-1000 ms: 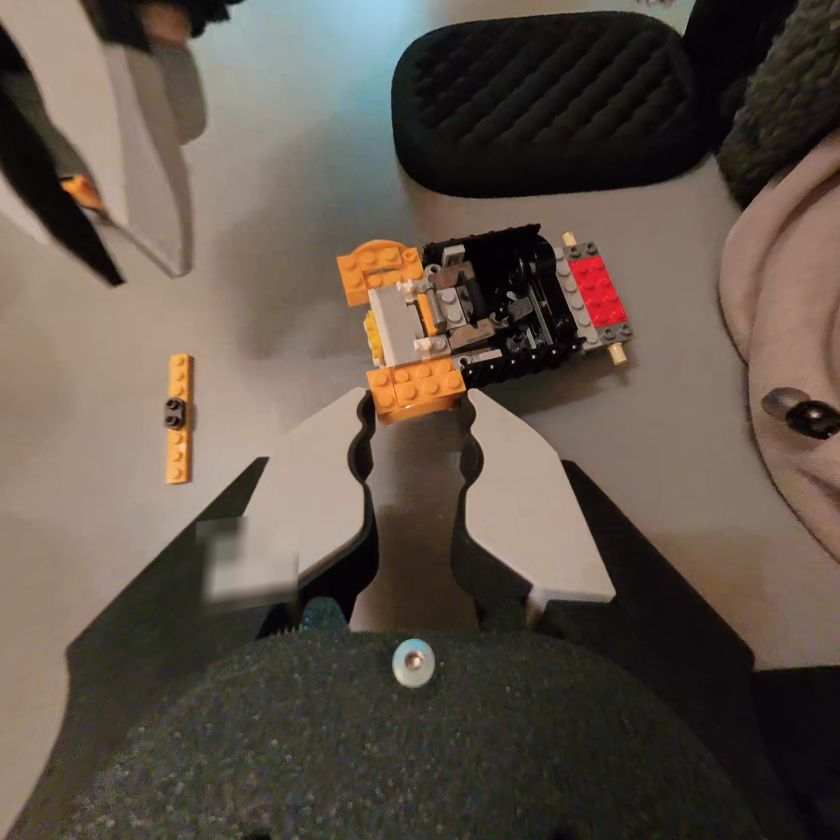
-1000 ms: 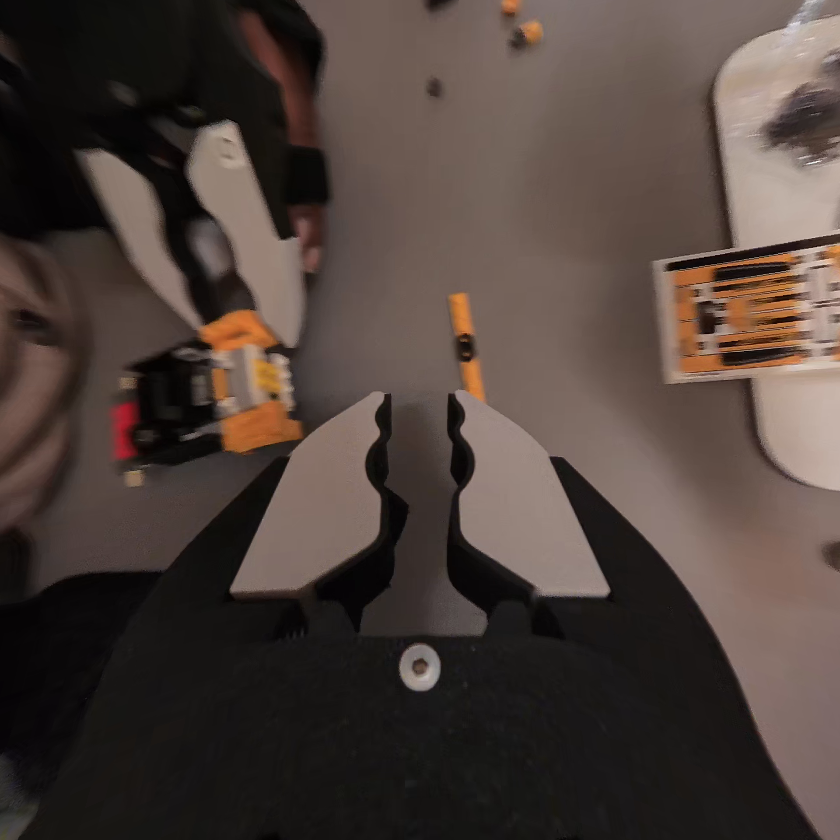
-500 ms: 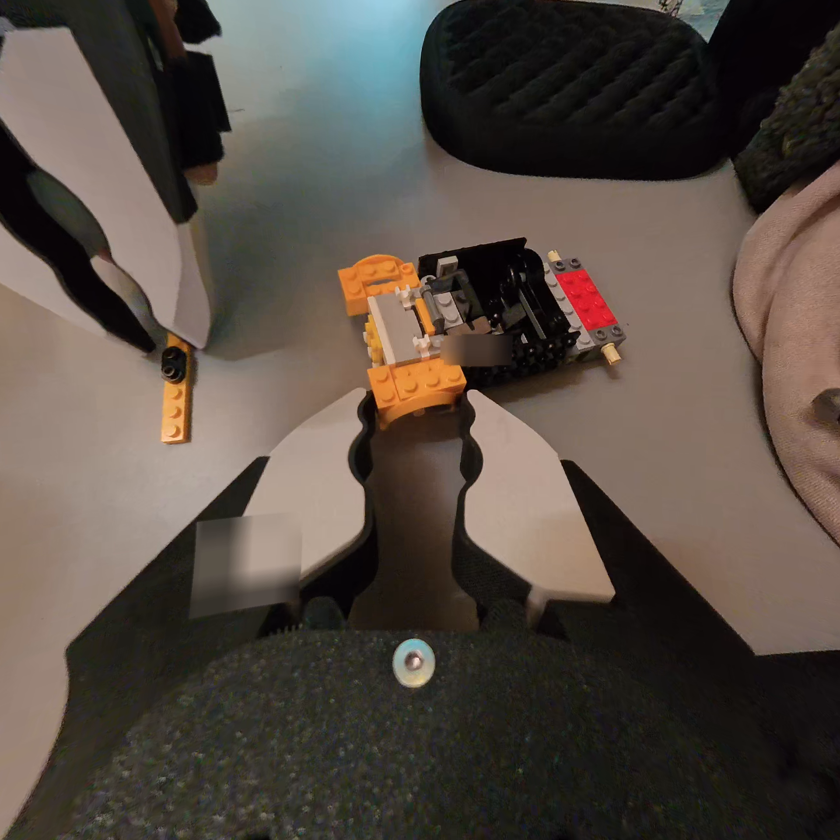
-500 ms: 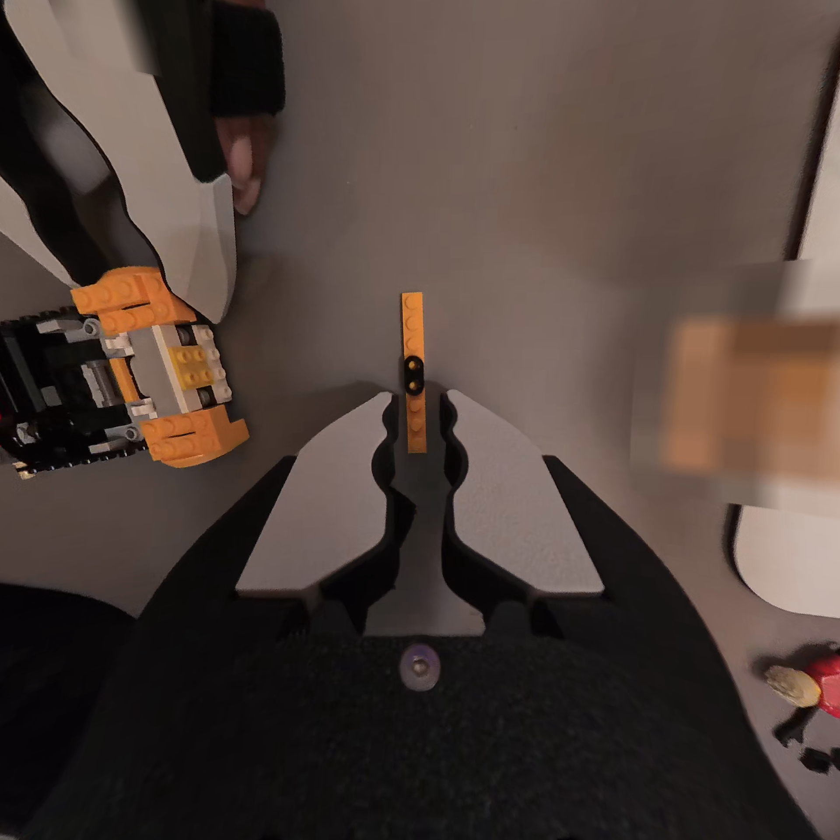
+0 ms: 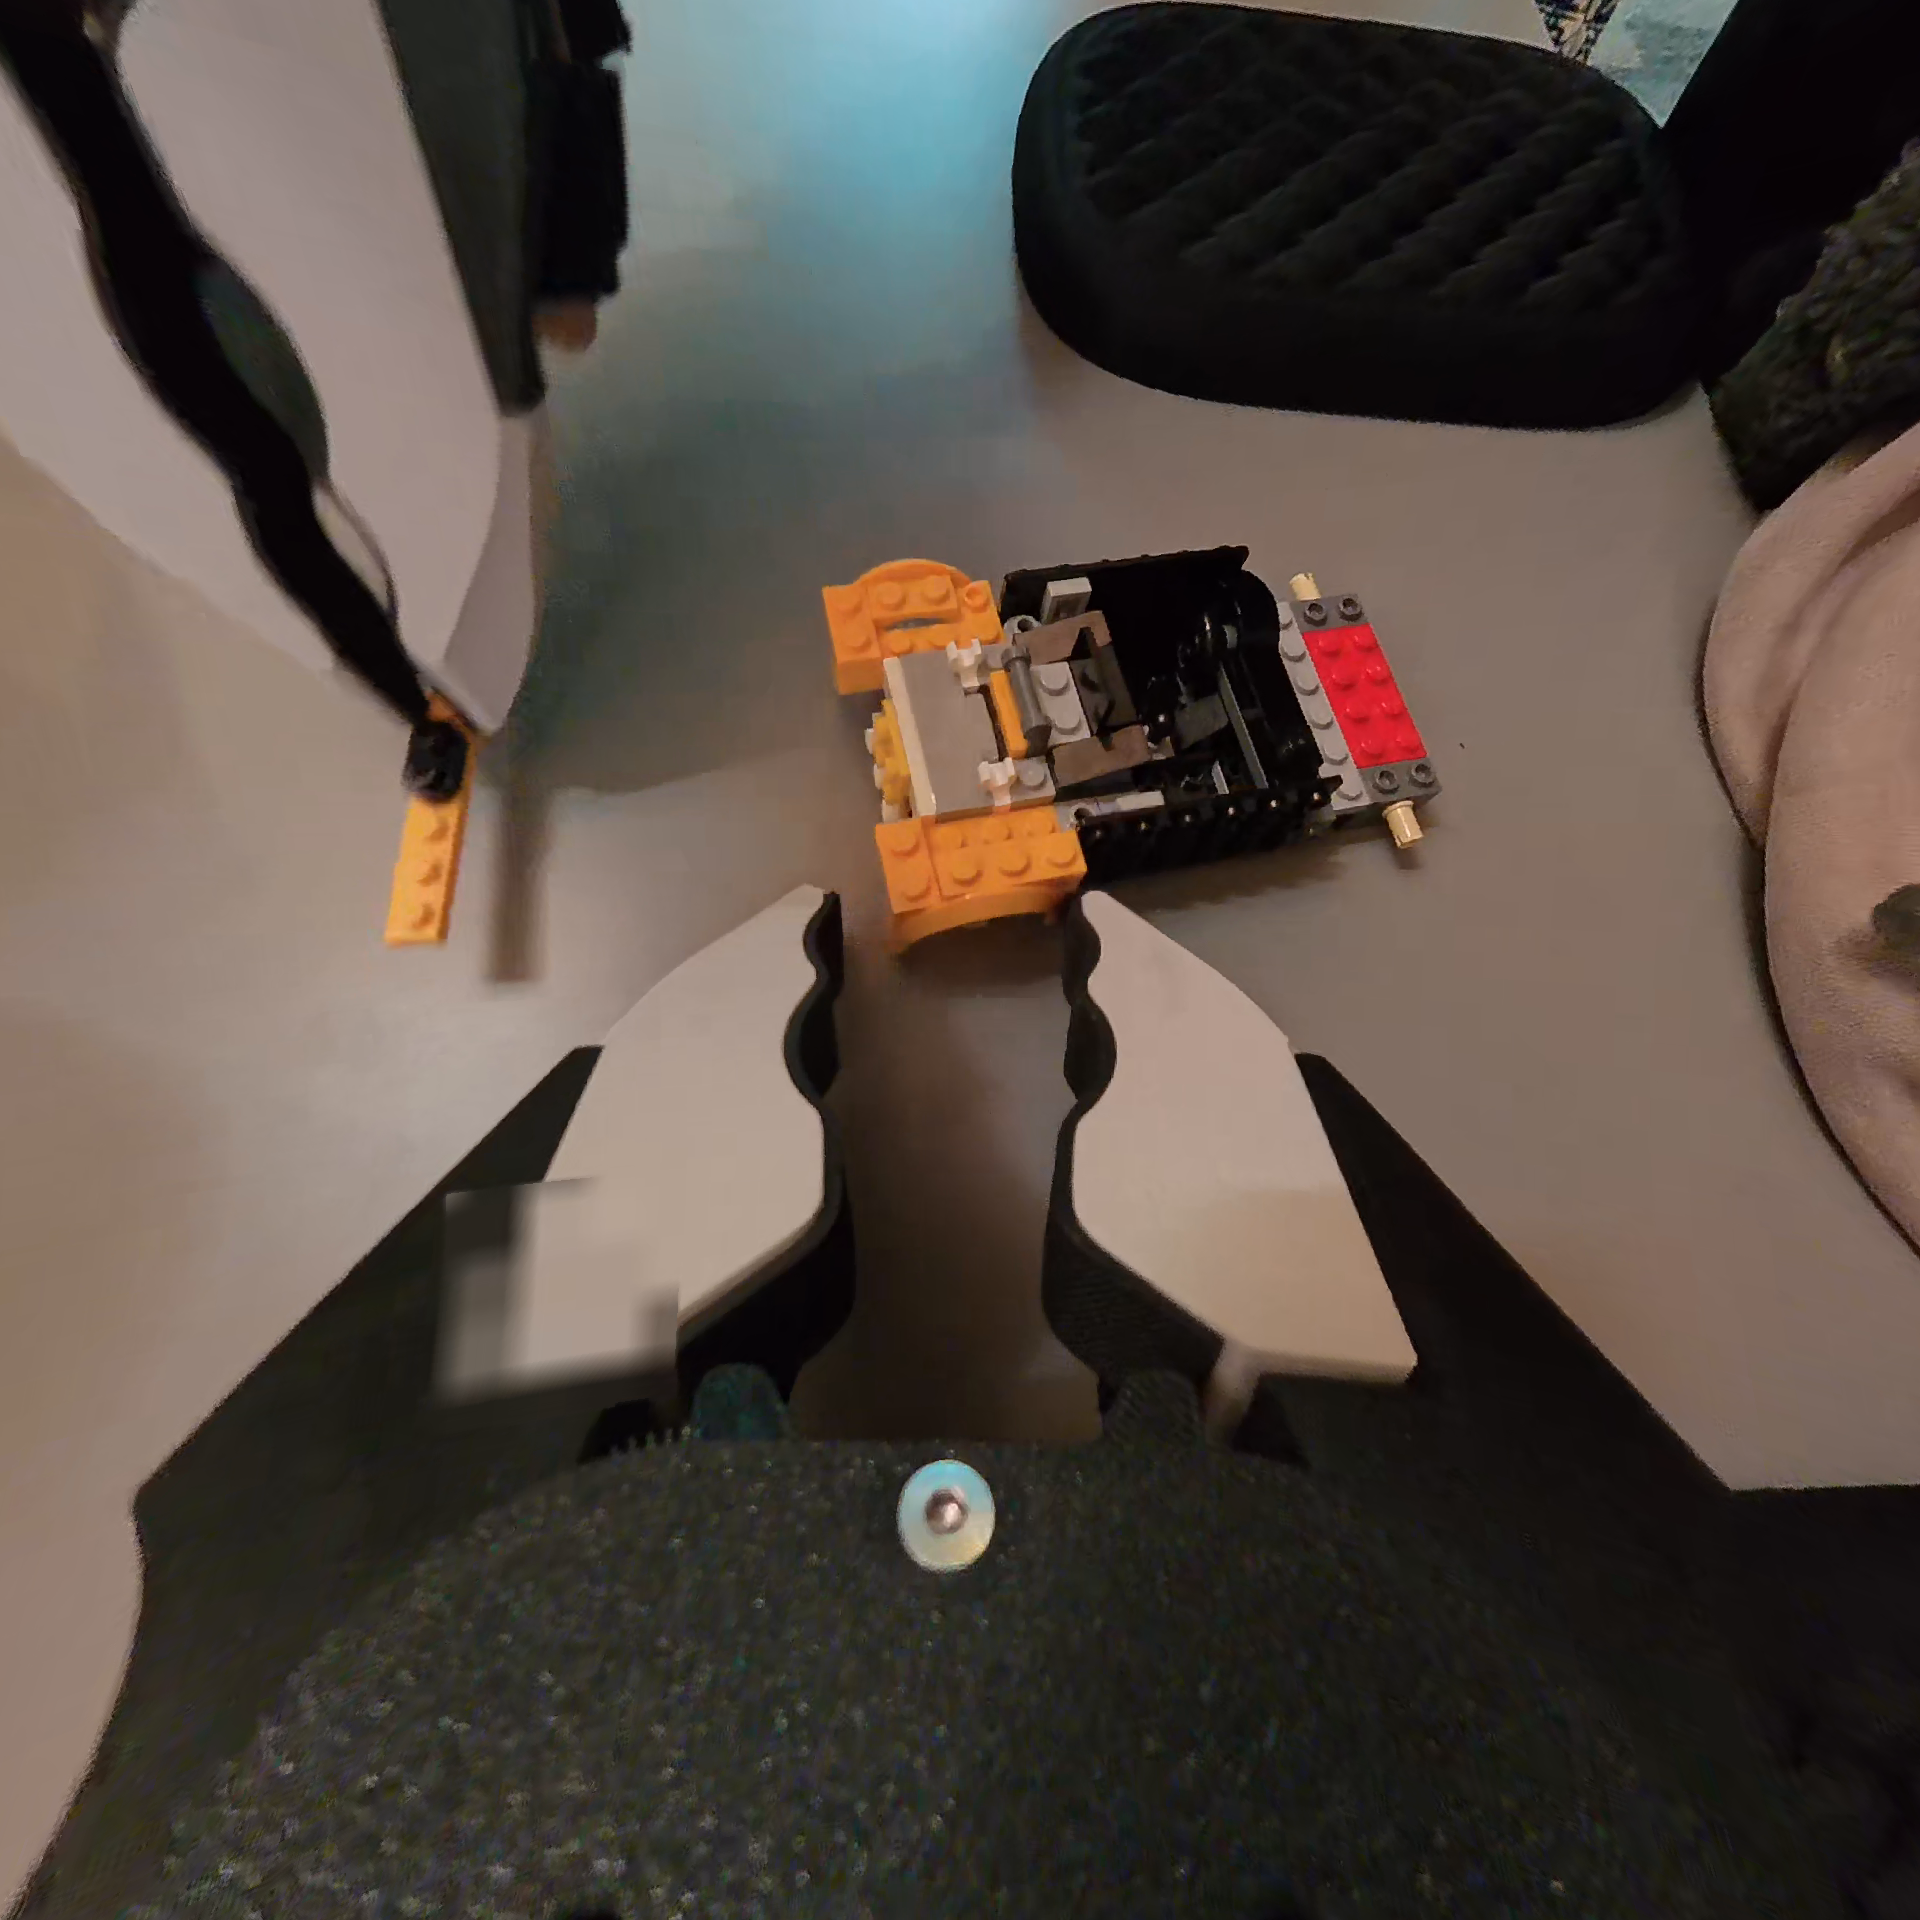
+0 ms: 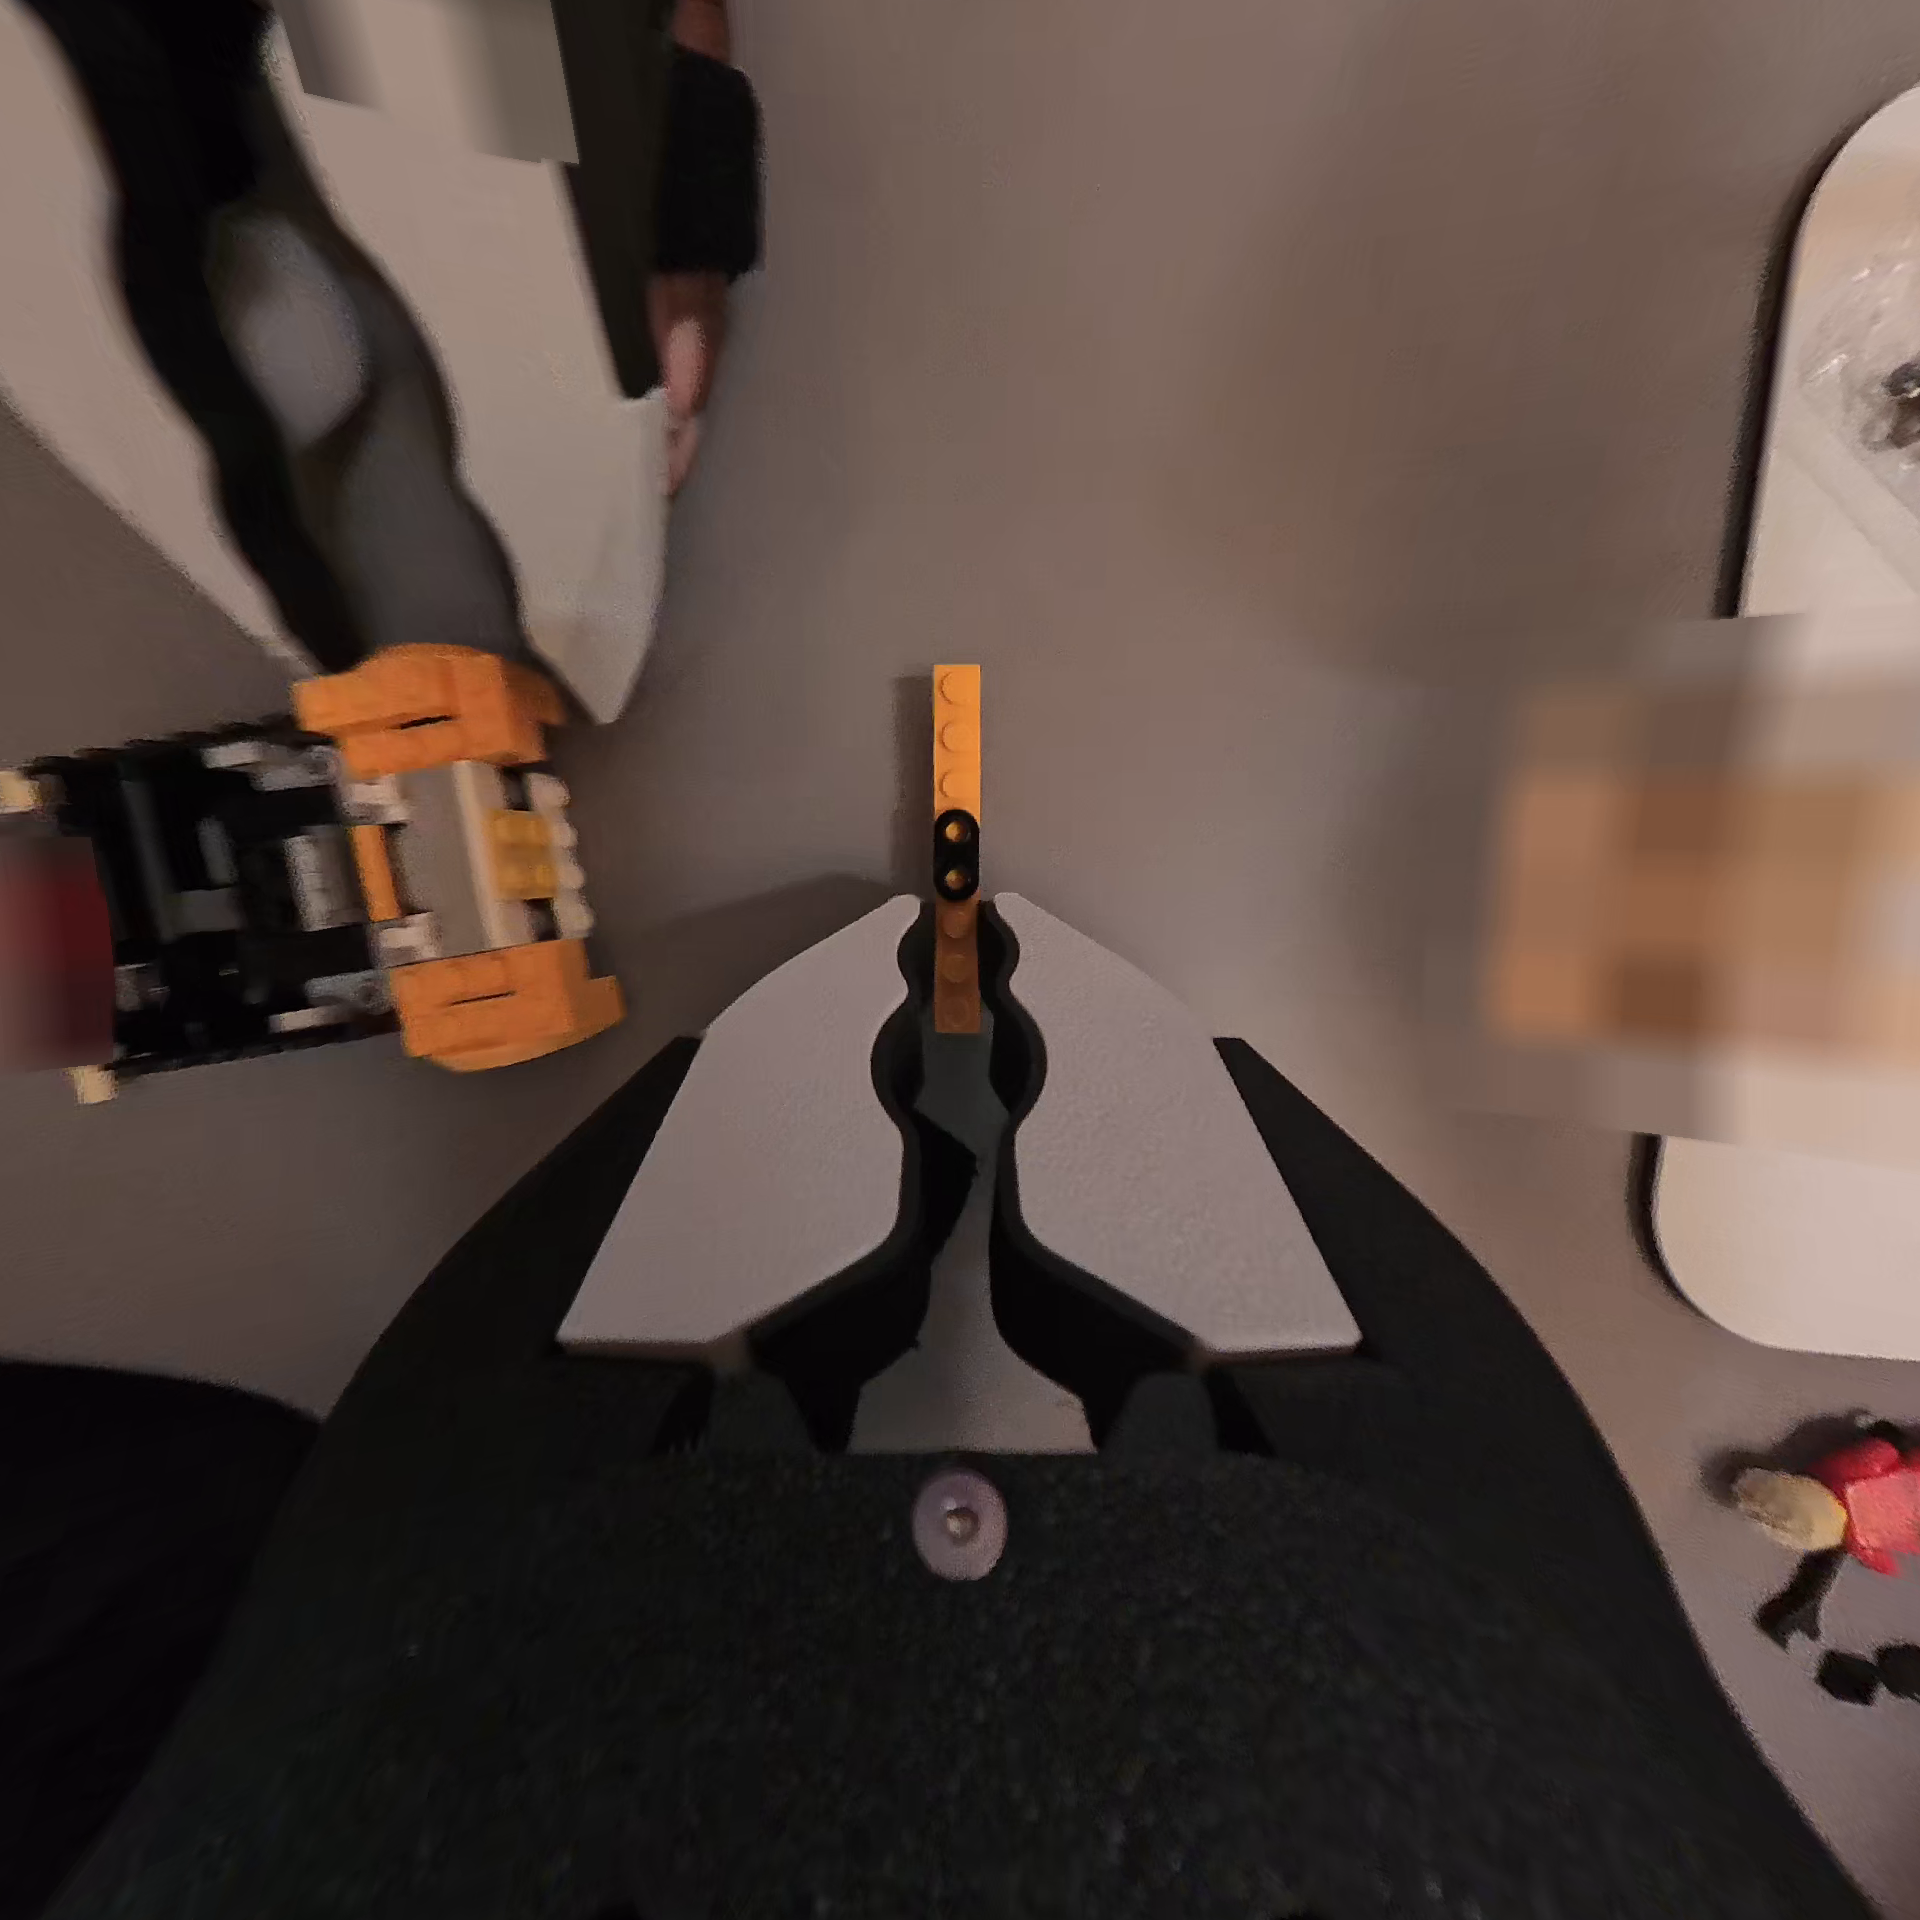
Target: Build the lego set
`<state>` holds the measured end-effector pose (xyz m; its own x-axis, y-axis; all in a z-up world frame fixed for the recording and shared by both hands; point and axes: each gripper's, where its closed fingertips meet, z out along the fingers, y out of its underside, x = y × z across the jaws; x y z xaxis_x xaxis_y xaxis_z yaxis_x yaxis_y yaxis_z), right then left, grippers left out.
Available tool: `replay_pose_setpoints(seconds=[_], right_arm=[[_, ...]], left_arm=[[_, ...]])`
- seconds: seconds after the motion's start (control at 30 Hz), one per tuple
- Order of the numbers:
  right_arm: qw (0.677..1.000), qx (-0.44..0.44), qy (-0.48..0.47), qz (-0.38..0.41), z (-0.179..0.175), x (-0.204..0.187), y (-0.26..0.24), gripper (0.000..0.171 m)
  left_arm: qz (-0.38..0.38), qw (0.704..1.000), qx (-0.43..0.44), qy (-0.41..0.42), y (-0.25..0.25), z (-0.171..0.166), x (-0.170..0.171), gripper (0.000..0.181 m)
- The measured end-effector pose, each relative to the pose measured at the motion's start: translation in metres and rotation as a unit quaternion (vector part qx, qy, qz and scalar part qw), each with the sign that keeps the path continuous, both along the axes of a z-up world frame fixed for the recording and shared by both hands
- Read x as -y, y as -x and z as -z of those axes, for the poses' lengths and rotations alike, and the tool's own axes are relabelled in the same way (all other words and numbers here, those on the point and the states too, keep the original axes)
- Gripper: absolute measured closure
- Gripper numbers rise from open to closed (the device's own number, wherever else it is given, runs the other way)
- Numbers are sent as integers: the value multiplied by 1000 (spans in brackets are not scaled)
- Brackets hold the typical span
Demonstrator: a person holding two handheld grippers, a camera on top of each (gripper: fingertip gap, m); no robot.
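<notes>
A: What fills the field, from the largest item down?

B: The grey table (image 5: 1558,1091) carries the half-built vehicle (image 5: 1132,743), its orange front toward the left gripper (image 5: 951,914). A black padded case (image 5: 1340,208) lies beyond it, and a white tray (image 6: 1829,1195) sits at the right of the right wrist view.

A: What has changed within the last second?

B: The right gripper (image 6: 958,909) has swung away from the model, come down over the long orange plate (image 6: 956,769) and narrowed from a gap to a clench on the plate's near end. The small black piece (image 6: 957,854) on the plate sits just ahead of the tips. The plate lies well left of the model in the left wrist view, and its far end looks raised off the table, though blur leaves that unsure.

A: And the left gripper?

B: Its jaws stand released, flanking the model's near orange corner and holding nothing. Whether the right fingertip touches the model cannot be told.

A: What does this mean for the build?

B: Probably the pick-up is secured, and the plate must next be carried to the model while the left gripper steadies it.
</notes>
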<state>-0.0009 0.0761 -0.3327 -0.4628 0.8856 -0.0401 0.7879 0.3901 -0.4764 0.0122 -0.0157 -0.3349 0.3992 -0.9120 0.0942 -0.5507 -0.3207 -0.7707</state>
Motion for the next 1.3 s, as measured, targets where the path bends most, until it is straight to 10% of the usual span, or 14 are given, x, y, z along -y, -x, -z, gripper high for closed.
replay_pose_setpoints(seconds=[0.37, 1.3], right_arm=[[998, 11, 25, -50, -17, 63, -38, 164], [991, 58, 119, -29, -22, 61, -46, 145]], left_arm=[[-21, 999, 36, 9, 12, -10, -1, 140], [-5, 999, 33, 9, -6, -12, 8, 131]])
